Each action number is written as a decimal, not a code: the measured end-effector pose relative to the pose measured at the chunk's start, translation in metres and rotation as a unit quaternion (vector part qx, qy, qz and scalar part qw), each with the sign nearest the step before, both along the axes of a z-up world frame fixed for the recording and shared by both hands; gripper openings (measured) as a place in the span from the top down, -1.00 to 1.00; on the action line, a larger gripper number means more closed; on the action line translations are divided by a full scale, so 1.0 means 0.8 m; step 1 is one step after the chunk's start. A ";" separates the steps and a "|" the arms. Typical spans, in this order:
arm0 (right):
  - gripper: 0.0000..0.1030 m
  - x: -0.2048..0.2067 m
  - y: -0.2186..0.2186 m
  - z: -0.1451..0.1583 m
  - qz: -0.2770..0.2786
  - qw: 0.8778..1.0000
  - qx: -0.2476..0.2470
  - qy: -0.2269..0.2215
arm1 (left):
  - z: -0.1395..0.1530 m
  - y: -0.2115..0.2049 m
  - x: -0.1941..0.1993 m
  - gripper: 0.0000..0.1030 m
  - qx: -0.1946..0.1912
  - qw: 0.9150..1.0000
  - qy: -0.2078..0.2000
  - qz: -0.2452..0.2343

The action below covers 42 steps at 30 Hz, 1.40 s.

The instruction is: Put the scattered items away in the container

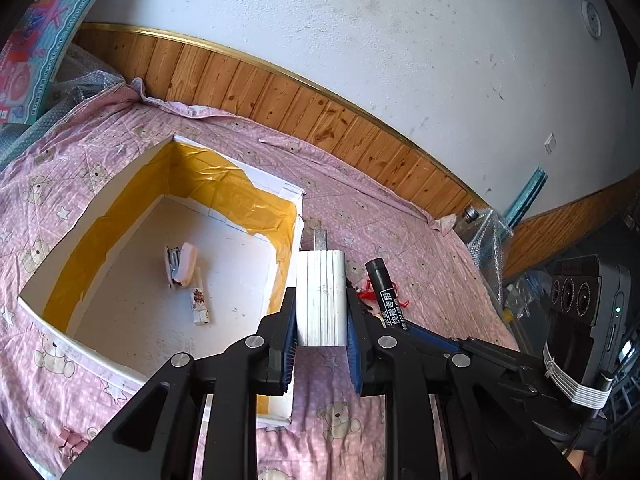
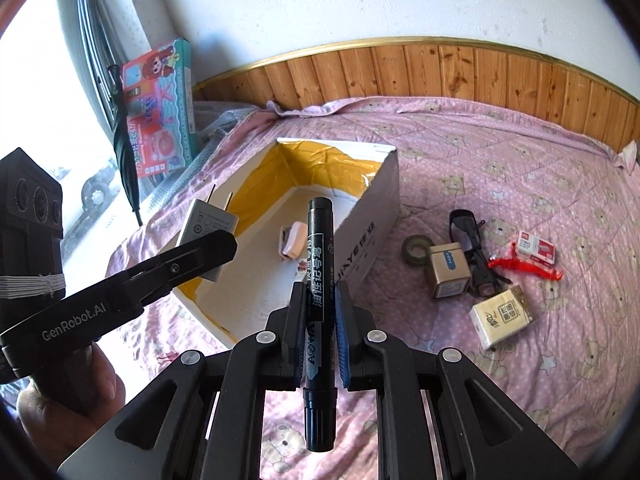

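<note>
Left hand-held gripper (image 1: 322, 320) clamps charger (image 1: 321, 300); right hand-held gripper (image 2: 319, 320) clamps marker (image 2: 319, 300); only right view shows tissues (image 2: 502, 314).

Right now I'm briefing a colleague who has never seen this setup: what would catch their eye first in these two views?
Probably the two loaded grippers: the left gripper clamps a white plug adapter beside the box's near corner, and the right gripper holds a black marker upright. Next, the white cardboard box with yellow tape inside, open on the pink teddy-bear bedspread. To its right lie scattered items still outside it, such as a tissue pack and black glasses.
</note>
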State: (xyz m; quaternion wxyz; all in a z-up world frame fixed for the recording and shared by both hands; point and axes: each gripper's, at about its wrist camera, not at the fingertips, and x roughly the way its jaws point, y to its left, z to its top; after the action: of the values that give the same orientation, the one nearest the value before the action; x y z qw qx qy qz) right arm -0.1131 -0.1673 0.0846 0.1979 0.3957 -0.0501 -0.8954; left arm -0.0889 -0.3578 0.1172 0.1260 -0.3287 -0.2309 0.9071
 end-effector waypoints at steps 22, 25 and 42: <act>0.73 -0.074 -0.090 0.012 0.065 0.998 -0.010 -0.003 | -0.019 -0.086 -0.031 0.57 0.008 0.995 -0.038 0.087; 0.73 -0.086 -0.097 -0.001 0.070 0.997 -0.011 -0.019 | -0.027 -0.088 -0.039 0.57 0.001 0.994 -0.056 0.091; 0.73 -0.126 -0.130 -0.067 0.093 0.991 0.051 -0.084 | -0.069 -0.075 -0.080 0.57 -0.130 0.980 -0.134 0.066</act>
State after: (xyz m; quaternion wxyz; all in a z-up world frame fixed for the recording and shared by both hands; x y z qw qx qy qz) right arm -0.2136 -0.2710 0.0310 0.2554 0.4820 0.0162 -0.8380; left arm -0.1526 -0.4179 0.0622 -0.0101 -0.4449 -0.1468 0.8834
